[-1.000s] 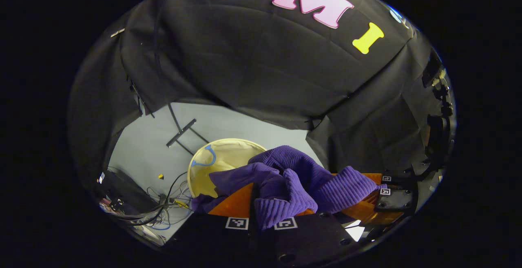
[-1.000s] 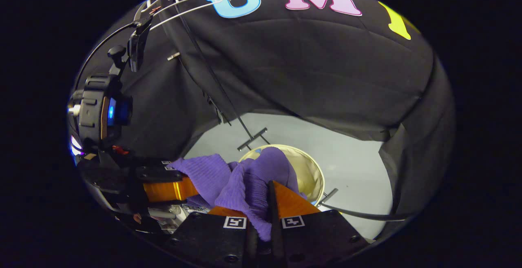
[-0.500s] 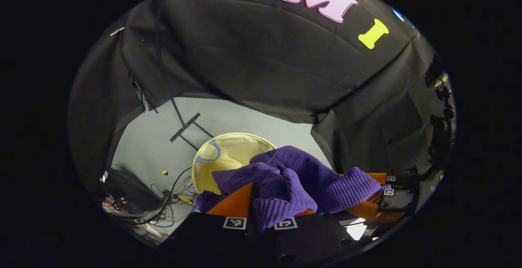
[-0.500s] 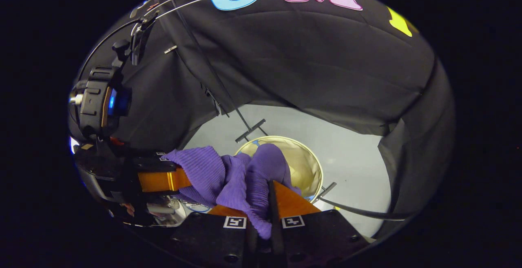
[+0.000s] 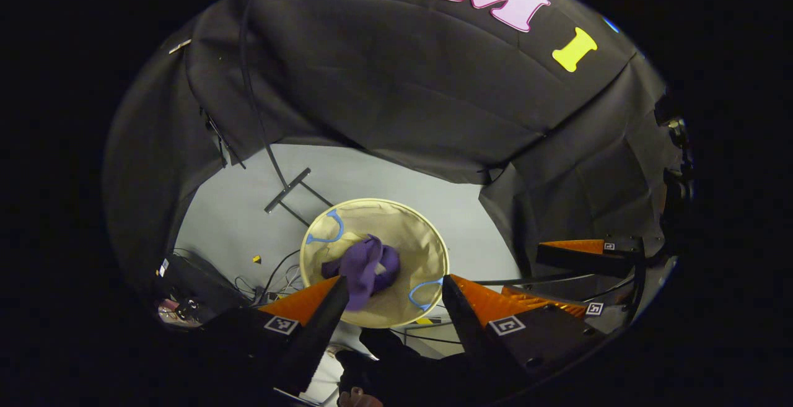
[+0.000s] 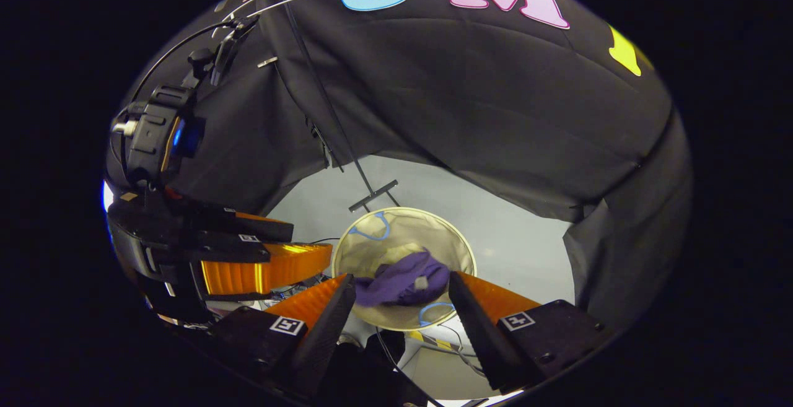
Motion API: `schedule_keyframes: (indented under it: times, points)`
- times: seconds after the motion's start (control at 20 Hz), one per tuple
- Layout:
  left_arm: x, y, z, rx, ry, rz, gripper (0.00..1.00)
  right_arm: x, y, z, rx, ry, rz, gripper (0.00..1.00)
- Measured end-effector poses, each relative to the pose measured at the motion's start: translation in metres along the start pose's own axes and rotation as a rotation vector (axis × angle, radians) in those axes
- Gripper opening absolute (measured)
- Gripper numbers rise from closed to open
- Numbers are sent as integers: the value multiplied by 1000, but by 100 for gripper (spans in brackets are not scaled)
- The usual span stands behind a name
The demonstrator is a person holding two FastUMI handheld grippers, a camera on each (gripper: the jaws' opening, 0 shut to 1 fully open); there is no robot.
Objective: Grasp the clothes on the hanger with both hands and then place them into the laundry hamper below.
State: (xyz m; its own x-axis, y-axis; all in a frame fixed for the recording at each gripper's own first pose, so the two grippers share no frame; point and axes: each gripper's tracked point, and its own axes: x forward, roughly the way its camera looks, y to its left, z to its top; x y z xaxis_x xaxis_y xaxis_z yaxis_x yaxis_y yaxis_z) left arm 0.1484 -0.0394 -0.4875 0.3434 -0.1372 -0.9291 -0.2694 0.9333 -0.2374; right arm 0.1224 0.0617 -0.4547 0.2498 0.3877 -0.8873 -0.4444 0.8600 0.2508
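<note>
Purple garment [image 5: 365, 269] sits bunched inside the hamper [image 5: 433, 233], frame centre. Left gripper [image 5: 391, 298] & right gripper [image 6: 401, 298] both spread wide, empty, hovering above. Risk: light hamper tips if a finger clips its rim.

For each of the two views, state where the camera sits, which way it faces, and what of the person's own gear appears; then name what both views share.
Left gripper view: rides the left gripper, looking down between its open fingers at the hamper holding the purple garment; the right gripper shows at right.
Right gripper view: rides the right gripper, looking down at the hamper and purple garment; the left gripper shows at left.
Shared: hamper, garment, grey floor.
</note>
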Motion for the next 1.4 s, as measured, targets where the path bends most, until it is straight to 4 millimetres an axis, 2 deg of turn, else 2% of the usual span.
schedule_keyframes:
  times: [0.25, 0.4, 0.65, 0.8, 0.85, 0.95, 1.15, 1.3, 1.4]
  points:
    - [1, 5, -2, -3, 4, 16, 95, -2, -2, 0, 20, 0, 5, 99]
    - [-1, 2, 2, -4, -14, 11, 95, -7, -3, 4, 29, -12, 8, 99]
    - [-22, -10, 17, 39, -85, -9, 95, -29, 2, 18, 15, -73, 6, 99]
    - [-41, -11, 25, 69, -136, -20, 95, -45, 8, 26, 21, -118, -4, 99]
    - [-49, -13, 27, 75, -156, -26, 92, -52, 10, 29, 27, -135, -8, 99]
    - [-71, -15, 32, 83, -203, -45, 95, -66, 19, 36, 41, -173, -12, 99]
    - [-127, -17, 47, 124, -324, -82, 95, -103, 39, 50, 65, -267, -37, 99]
    - [-166, -11, 54, 176, -398, -106, 95, -131, 61, 56, 87, -334, -49, 99]
    - [-199, -7, 58, 207, -462, -119, 95, -151, 80, 63, 99, -385, -56, 99]
